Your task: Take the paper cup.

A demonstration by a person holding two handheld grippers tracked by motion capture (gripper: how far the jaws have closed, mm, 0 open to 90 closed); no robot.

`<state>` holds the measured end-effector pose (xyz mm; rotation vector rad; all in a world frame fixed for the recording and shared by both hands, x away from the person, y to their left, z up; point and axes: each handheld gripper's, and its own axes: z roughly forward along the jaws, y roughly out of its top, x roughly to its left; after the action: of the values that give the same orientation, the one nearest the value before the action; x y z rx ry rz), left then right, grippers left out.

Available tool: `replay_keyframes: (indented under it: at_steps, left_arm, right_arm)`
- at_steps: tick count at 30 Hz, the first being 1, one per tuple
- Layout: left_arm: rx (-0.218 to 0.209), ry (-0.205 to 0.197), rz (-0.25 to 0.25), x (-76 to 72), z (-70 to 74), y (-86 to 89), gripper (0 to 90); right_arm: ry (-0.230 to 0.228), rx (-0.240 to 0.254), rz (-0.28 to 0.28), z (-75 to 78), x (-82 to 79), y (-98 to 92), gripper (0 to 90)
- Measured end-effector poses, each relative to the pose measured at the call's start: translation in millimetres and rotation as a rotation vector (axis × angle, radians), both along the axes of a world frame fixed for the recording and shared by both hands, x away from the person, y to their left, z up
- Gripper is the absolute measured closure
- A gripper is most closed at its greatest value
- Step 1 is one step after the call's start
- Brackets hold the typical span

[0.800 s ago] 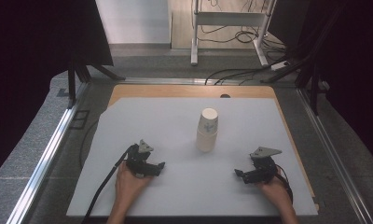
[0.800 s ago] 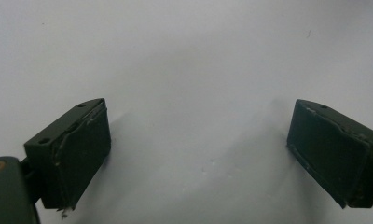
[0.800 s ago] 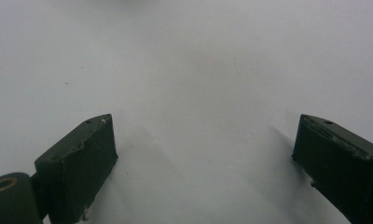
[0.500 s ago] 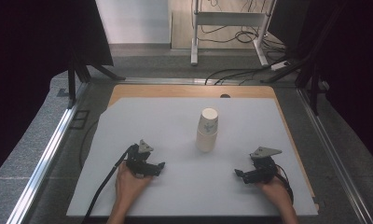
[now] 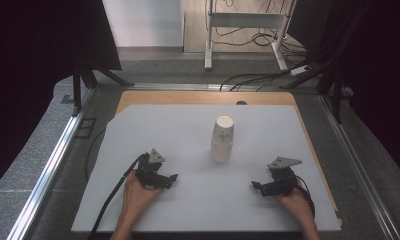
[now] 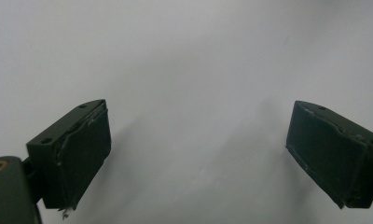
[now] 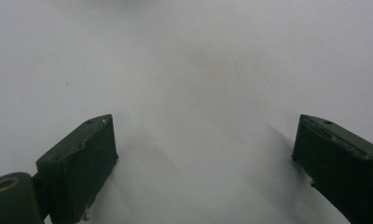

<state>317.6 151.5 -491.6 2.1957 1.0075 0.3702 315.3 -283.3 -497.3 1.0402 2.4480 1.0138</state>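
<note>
In the high view, a stack of paper cups (image 5: 222,139) is seen standing upright near the middle of the white board (image 5: 188,125), well apart from both tongs. The left gripper (image 5: 172,178) is held low over the board to the near left of the cups, its tips turned towards the centre; the right gripper (image 5: 256,186) is held likewise to the near right. Neither is touching the cups. A faint bluish print is made out on the top cup, but no writing or brand can be read there.

In the left gripper view, the two black jaws are seen spread wide, with nothing between them but bare board (image 6: 189,70). No label is seen.

In the right gripper view, the jaws are again spread wide over bare board (image 7: 198,70), nothing being pinched. No writing is visible.

The step in hand is judged to be the reach towards the cups. It would be done well if one gripper were brought level to the lower cup's wall to steady the stack, while the other were set about the top cup near its rim. A light squeeze is advised, since thin paper walls are likely to buckle, and a straight upward lift, so that the stack is not tipped.
</note>
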Motion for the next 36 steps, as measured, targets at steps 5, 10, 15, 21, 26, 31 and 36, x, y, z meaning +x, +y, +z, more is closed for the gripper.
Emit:
replay_keyframes:
  at_steps: [5,10,15,21,26,31,36]
  left_arm:
    - [-0.038,-0.031,-0.087,8.5,27.9,-11.6,6.4]
    - [-0.136,-0.017,-0.175,25.6,41.2,-24.1,6.4]
    - [-0.129,-0.022,-0.241,45.2,46.5,-45.7,6.4]
    - [-0.121,-0.029,-0.296,59.7,52.9,-68.8,6.4]
    - [-0.123,-0.031,-0.337,71.1,57.5,-87.5,6.4]
    - [-0.123,-0.039,-0.372,78.8,61.7,-103.9,6.4]
    - [-0.127,-0.041,-0.383,84.0,61.8,-116.0,6.7]
  right_arm:
    - [-0.014,0.033,0.014,8.1,0.8,2.5,7.5]
    - [-0.053,0.092,0.051,26.2,3.6,4.9,7.6]
    - [-0.088,0.159,0.097,49.0,10.8,11.9,7.6]
    - [-0.108,0.207,0.152,70.5,26.2,26.3,7.4]
    - [-0.121,0.227,0.181,86.2,40.4,39.5,7.3]
    - [-0.131,0.244,0.206,100.0,52.7,53.0,7.3]
    - [-0.136,0.240,0.231,112.5,68.1,74.6,7.5]
